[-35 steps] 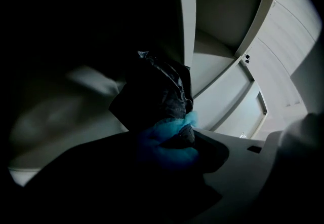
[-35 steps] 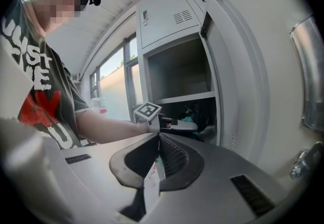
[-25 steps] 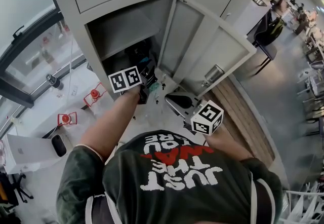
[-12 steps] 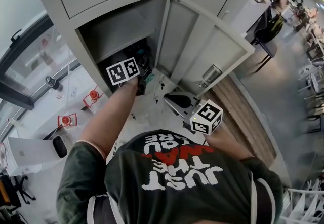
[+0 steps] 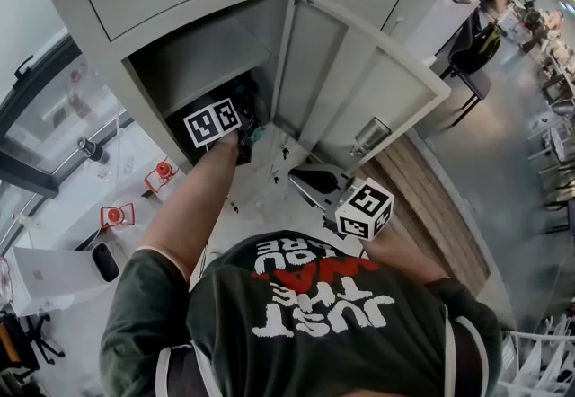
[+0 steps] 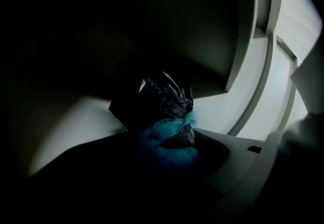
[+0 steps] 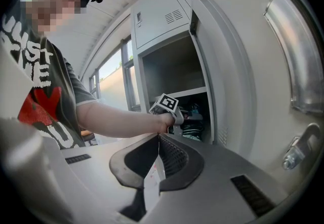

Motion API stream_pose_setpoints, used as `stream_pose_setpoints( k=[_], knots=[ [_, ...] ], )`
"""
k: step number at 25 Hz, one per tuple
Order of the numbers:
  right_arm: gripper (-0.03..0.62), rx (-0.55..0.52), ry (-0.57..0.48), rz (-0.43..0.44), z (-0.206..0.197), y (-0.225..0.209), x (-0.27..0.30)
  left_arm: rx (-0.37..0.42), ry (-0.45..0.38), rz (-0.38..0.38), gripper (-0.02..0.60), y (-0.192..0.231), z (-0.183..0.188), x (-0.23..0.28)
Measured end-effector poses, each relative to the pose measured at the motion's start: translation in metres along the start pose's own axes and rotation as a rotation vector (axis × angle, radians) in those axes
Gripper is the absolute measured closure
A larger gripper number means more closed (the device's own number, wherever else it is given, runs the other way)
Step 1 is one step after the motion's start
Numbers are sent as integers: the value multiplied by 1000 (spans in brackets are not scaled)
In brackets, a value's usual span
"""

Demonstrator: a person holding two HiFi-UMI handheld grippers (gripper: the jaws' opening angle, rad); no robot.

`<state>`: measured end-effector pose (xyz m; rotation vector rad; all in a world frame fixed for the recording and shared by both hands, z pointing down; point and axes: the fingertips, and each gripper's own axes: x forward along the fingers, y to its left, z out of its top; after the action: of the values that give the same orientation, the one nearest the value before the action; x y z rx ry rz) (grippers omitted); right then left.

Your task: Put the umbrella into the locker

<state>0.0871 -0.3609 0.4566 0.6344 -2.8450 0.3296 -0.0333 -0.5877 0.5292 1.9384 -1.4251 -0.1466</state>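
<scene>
The grey locker [image 5: 112, 72] stands open on a pale floor [image 5: 260, 207], with its door [image 5: 359, 90] swung out to the right. A shelf [image 7: 174, 92] splits the compartment. The black and teal umbrella [image 6: 162, 104] is in the dark space under it; whether it rests on the bottom I can't tell.

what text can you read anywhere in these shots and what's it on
"JUST THE": white print on the T-shirt, upside down in the head view.
"WA": start of the red line, rest hidden.
"OU" and "RE": ends of the last line's words.
Marker cubes: patterns only, no letters.
</scene>
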Motion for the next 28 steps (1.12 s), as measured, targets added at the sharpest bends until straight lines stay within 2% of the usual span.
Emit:
stream_pose_setpoints(
  k=[24,28],
  knots=[
    [560,23,13,-4,-6,-16,-3,-32,-7,86,324,31,9,31],
    [560,25,14,-1,-7,-16,-3,-7,-6,85,322,31,9,33]
  ],
)
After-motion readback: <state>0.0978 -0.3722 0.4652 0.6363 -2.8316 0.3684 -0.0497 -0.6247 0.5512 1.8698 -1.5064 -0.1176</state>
